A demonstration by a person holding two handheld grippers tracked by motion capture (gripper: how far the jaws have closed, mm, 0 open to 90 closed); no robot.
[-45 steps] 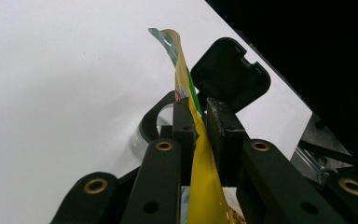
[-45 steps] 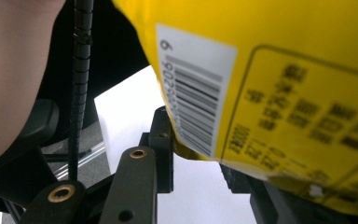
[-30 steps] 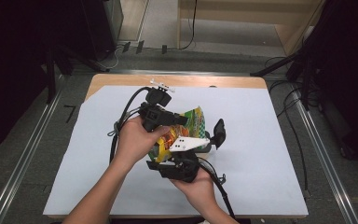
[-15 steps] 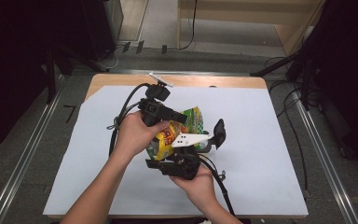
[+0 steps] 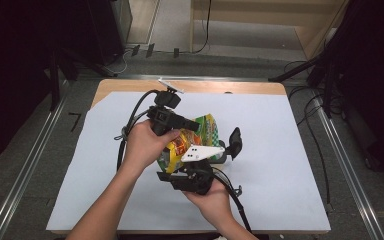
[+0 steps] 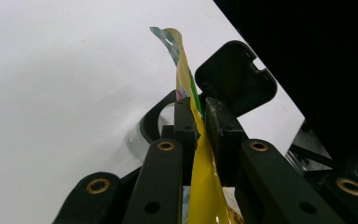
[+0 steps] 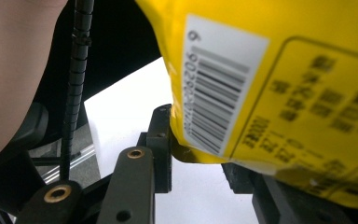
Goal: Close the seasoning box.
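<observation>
You are holding a snack bag (image 5: pixel 200 137) above the middle of the table, gripped from two sides. Your right gripper (image 7: pixel 200 168), nearest you, is closing on the bag's lower yellow corner, though its far jaw is hidden behind the bag, so I cannot tell how tightly. Your left gripper (image 6: pixel 198 123) is pinching the bag's flat edge between nearly touching jaws. Compared with a second ago, your left hand (image 5: pixel 145 145) is sitting a little higher on the bag and the bag is standing more upright; your right hand (image 5: pixel 207 197) has hardly shifted.

Beneath it all, white paper (image 5: pixel 290 150) is covering the wooden table (image 5: pixel 250 88), whose far edge is showing bare. Beyond the table, grey floor, cables and dark equipment are lying in shadow.

The bag's back is showing a white barcode label (image 7: pixel 216 88) with a 6 at its head; the boxed print beside it is too blurred to read.
</observation>
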